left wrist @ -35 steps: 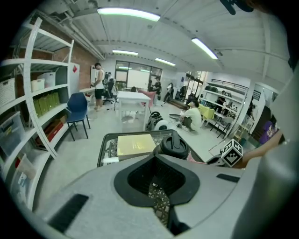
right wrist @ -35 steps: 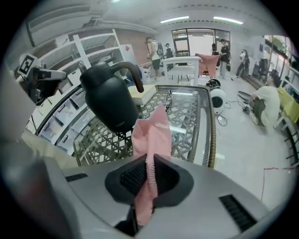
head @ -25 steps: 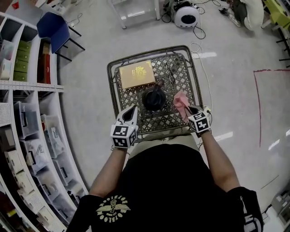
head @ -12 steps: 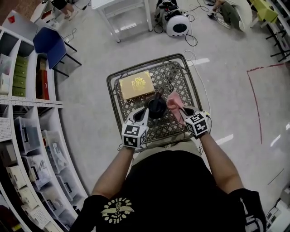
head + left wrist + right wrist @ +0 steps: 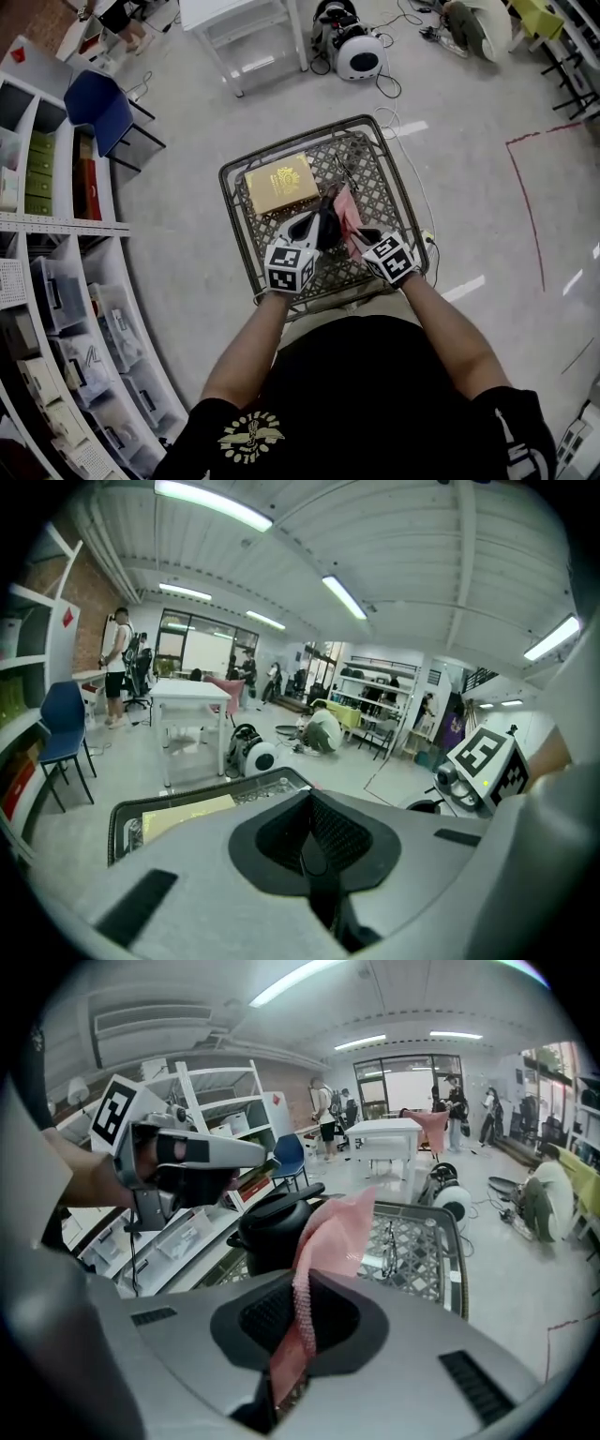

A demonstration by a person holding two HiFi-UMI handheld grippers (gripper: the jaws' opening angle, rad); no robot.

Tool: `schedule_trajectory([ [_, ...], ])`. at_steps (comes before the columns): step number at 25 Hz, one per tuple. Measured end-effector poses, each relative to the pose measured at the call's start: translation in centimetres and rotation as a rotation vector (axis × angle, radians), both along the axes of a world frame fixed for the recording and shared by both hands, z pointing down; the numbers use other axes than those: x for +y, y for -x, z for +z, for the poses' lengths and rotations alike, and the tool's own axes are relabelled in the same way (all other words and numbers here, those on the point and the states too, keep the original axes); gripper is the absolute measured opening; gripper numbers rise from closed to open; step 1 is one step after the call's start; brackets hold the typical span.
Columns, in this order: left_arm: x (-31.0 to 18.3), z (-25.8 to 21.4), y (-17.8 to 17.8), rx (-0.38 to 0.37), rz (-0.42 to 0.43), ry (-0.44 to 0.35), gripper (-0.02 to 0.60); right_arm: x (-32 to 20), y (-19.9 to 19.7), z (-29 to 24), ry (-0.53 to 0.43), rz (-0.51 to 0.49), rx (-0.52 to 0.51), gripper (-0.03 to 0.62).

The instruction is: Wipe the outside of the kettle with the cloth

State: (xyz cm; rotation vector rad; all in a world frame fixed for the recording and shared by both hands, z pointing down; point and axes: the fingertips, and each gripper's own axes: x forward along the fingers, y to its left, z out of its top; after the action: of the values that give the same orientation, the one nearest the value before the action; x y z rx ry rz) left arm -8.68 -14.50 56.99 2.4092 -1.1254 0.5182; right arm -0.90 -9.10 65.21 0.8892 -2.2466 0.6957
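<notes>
Cloth [image 5: 333, 1232] is clamped between the jaws of my right tool [image 5: 291, 1335], a pink flap standing up past the tips and leaning toward the black kettle [image 5: 272, 1227]. My left tool [image 5: 314, 855] is clenched on nothing, its tips close above the kettle's handle. From the right gripper view I can't say whether they touch it. The kettle stands upright on the wire-mesh surface [image 5: 230, 178], between the two tools, with a yellow box [image 5: 281, 183] just beyond it.

To do this well, I'd lay the loose flap flat against the kettle's wall rather than poke with the jaw tips. Then I'd sweep round the body in long passes with light pressure, since a hard push could slide or tip the kettle on the mesh. The left tool should steady it at the handle or lid. I'd also keep the cloth's lower edge clear of the mesh openings so it doesn't snag.

From the head view the kettle is almost wholly covered by the tools and cloth. Its base and far side show nowhere. Whether the cloth already touches the kettle I can't tell.
</notes>
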Motion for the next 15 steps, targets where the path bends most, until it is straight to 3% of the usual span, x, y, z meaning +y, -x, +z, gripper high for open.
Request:
schedule_trajectory([
  [8, -0.9, 1.2, -1.2, 0.021, -0.007, 0.021, 0.005, 2.2, 2.7, -0.9, 0.026, -0.147, -0.074, 0.026],
  [15, -0.4, 2.2, -2.2, 0.037, -0.017, 0.052, 0.006, 2.0, 3.6, -0.8, 0.027, -0.245, -0.075, 0.026],
])
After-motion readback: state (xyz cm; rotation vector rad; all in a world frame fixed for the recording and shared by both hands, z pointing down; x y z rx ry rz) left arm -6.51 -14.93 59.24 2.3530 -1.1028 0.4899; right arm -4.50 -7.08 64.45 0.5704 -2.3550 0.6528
